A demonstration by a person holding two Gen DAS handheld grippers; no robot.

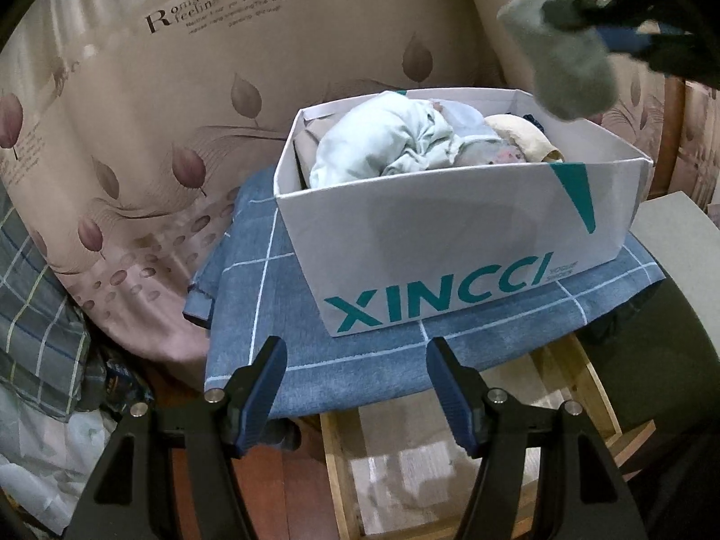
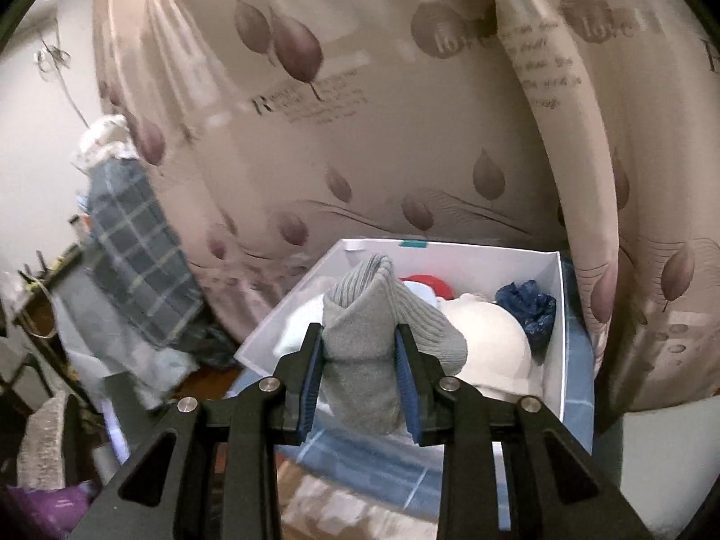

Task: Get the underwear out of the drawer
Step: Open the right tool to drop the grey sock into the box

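- My right tool (image 2: 362, 375) is clamped on a grey folded sock bundle (image 2: 369, 360), blue pads pressing both its sides; the bundle sticks out past the fingertips.
- Right tool points forward and downward, held in the air above the white box (image 2: 555, 315).
- From the left wrist view the bundle (image 1: 558, 67) hangs above the box's far right corner, clear of the rim.
- My left tool (image 1: 357, 387) has its jaws wide apart with nothing between them, angled down toward the box (image 1: 450, 234) front, not touching it.
- The box sits on a blue checked cloth (image 1: 279, 306).
- Still in the box: pale blue garment (image 1: 378, 144), cream padded piece (image 2: 490, 337), dark blue item (image 2: 526, 310), something red (image 2: 427, 283).
- Leaf-print curtain (image 1: 180, 90) behind.
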